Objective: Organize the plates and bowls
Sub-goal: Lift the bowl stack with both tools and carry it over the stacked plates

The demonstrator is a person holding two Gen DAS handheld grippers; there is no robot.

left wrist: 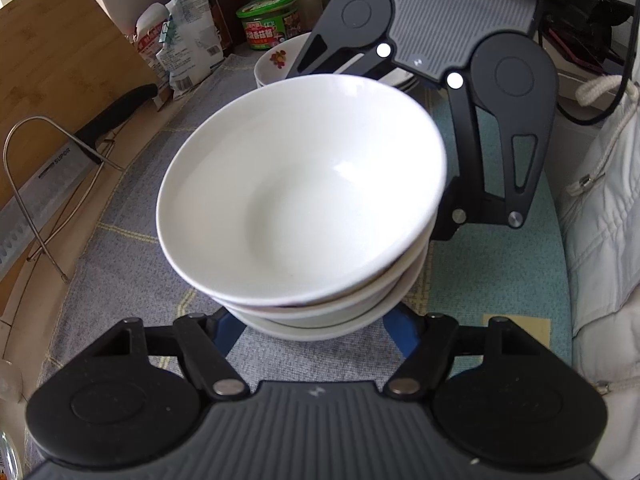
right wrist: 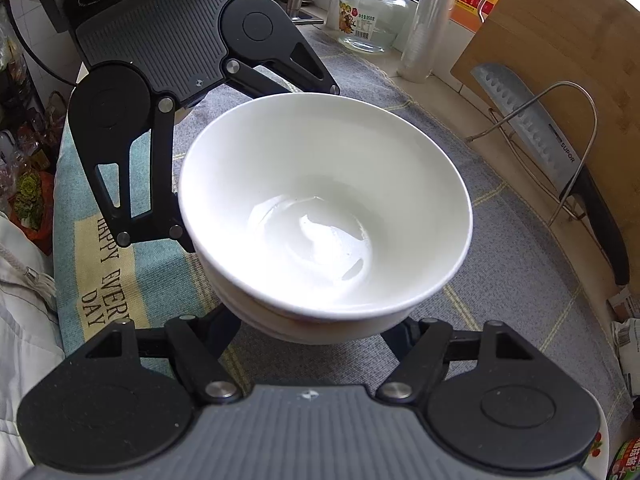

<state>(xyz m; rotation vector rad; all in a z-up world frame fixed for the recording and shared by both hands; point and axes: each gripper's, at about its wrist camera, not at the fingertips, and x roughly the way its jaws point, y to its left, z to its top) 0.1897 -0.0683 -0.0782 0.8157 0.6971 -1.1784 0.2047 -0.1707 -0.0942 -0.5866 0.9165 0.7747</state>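
Three white bowls (left wrist: 300,200) already sit nested on the cloth-covered table (left wrist: 120,272), the left gripper (left wrist: 312,320) and right gripper (right wrist: 316,328) each clamped low on the stack, while at twelve o'clock a flowered bowl (left wrist: 276,64) waits among jars, a knife rack at ten o'clock.

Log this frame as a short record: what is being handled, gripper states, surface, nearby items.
handled: stack of white bowls
left gripper: fingers on either side of the stack's base; contact hidden
right gripper: same, from the opposite side
surface: checked cloth
nearby: cleaver in a wire rack, cutting board, flower-print bowl, glass jar
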